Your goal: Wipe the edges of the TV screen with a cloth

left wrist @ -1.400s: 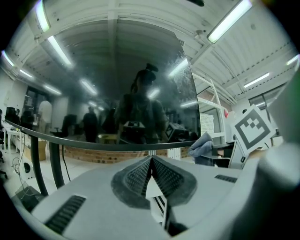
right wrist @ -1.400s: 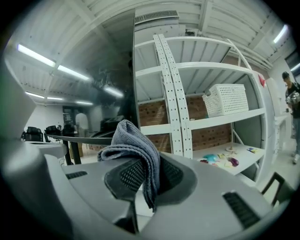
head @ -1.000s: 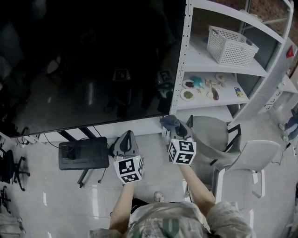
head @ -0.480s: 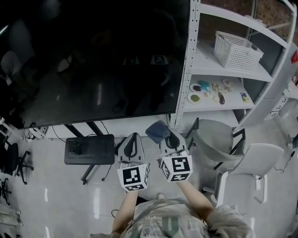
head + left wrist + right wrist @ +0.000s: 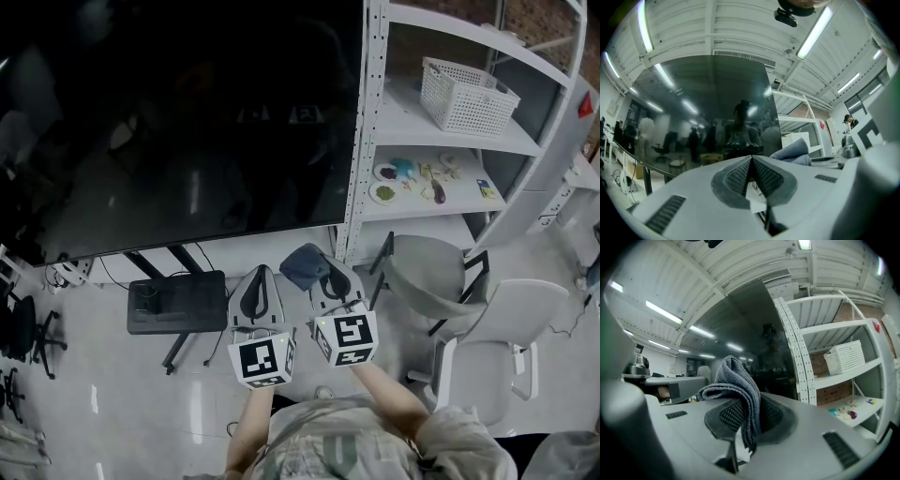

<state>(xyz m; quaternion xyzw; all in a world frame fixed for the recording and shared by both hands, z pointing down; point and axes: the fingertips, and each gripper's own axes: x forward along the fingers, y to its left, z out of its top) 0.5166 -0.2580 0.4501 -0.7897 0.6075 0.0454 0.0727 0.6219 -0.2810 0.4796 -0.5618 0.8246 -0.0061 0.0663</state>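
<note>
1. Grip state. Your right gripper [image 5: 328,277] is clamped on the cloth [image 5: 302,263]. In the right gripper view the grey fold stands up out of the closed jaws and droops toward 9 o'clock. Your left gripper [image 5: 260,279] is closed on nothing and sits just beside the right one, at its 9 o'clock.

2. Position. Both grippers are below the TV [image 5: 187,122] and apart from it. The cloth does not yet touch the frame. In the head view the TV's lower right corner lies at about 12 o'clock from the cloth, just beside the shelf upright [image 5: 372,112].

3. Approach. Raise the right gripper toward that corner. Lead with the free fold, not the jaw tips, so that only fabric meets the edge.

4. Stroke. Lay the fold on the bottom edge and draw it toward 9 o'clock in one steady pass. Use light pressure, since the panel probably marks easily.

5. Right edge. The gap to the upright looks narrow. Turn the gripper so that the cloth enters first.

6. Hold the left gripper clear of the glass.
</note>
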